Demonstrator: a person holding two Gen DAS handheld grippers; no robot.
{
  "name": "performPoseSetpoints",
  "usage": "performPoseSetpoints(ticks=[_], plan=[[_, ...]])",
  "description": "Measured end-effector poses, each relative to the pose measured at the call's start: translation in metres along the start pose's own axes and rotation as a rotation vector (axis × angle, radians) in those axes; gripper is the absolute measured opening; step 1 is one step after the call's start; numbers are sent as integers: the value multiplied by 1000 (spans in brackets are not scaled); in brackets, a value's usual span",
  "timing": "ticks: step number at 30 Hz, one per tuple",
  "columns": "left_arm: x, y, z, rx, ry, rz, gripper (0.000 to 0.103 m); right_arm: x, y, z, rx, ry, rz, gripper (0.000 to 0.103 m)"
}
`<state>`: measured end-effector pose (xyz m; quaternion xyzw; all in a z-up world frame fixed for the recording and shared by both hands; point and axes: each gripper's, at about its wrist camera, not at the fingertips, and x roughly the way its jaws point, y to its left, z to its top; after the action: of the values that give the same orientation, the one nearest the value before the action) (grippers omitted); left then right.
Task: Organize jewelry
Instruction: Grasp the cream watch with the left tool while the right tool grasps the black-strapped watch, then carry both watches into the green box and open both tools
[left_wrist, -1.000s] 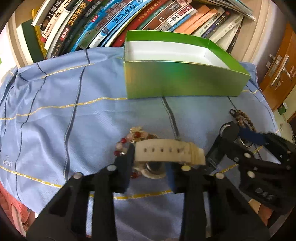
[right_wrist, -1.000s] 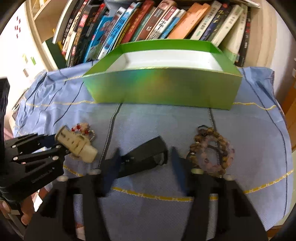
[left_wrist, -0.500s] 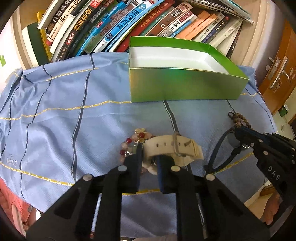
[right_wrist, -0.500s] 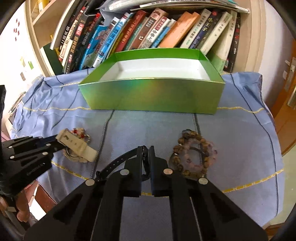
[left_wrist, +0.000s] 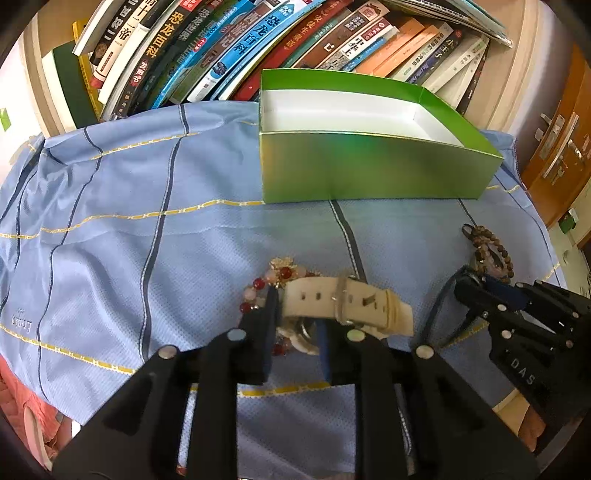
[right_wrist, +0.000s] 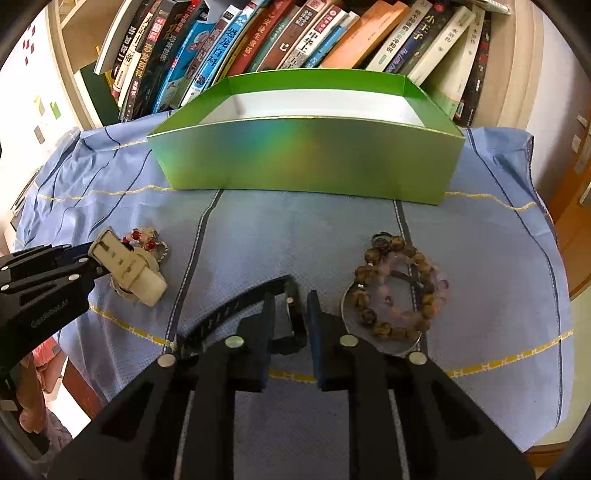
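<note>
My left gripper (left_wrist: 295, 328) is shut on a cream watch (left_wrist: 343, 302), which also shows in the right wrist view (right_wrist: 127, 267). The watch sits over a red and pink bead bracelet (left_wrist: 264, 282). My right gripper (right_wrist: 290, 314) is shut on a black watch (right_wrist: 240, 308) lying on the blue cloth. A brown and pink bead bracelet (right_wrist: 397, 286) lies just right of that gripper. An open green box (right_wrist: 306, 158) with a white inside stands behind, and it shows in the left wrist view (left_wrist: 369, 170).
A blue cloth (left_wrist: 147, 240) with yellow and dark stripes covers the table. A row of leaning books (right_wrist: 295, 33) fills the shelf behind the box. A wooden door (left_wrist: 561, 140) is at the right. The cloth's front edge is near both grippers.
Both grippers closed from open: the left onto the cream watch, the right onto the black watch. Both cameras have pulled back and up slightly.
</note>
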<state>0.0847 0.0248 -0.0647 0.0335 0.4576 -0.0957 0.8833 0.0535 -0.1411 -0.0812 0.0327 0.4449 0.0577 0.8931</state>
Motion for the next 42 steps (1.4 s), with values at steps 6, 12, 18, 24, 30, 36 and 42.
performPoseSetpoints(ticks=[6,12,18,24,30,36,42], plan=[[-9,1,0,-12,-25,2,9,-16,1,3,-4,-52,-23,9],[-24,0,2,-10,-63,10,9,-24,-2,6,-3,-72,-42,9],[-18,-2,-1,-3,-38,14,9,-27,-15,-2,22,-38,-41,36],[-12,-8,-1,11,-22,2,11,-24,-13,-13,-9,-7,-51,43],[-9,-12,-1,25,-31,10,12,-6,-5,-16,-22,41,-29,19],[0,-11,-1,19,-22,19,15,-4,-5,-17,-9,38,-26,15],[-13,-7,4,4,-58,43,9,-17,-5,-9,-14,-9,-42,15]])
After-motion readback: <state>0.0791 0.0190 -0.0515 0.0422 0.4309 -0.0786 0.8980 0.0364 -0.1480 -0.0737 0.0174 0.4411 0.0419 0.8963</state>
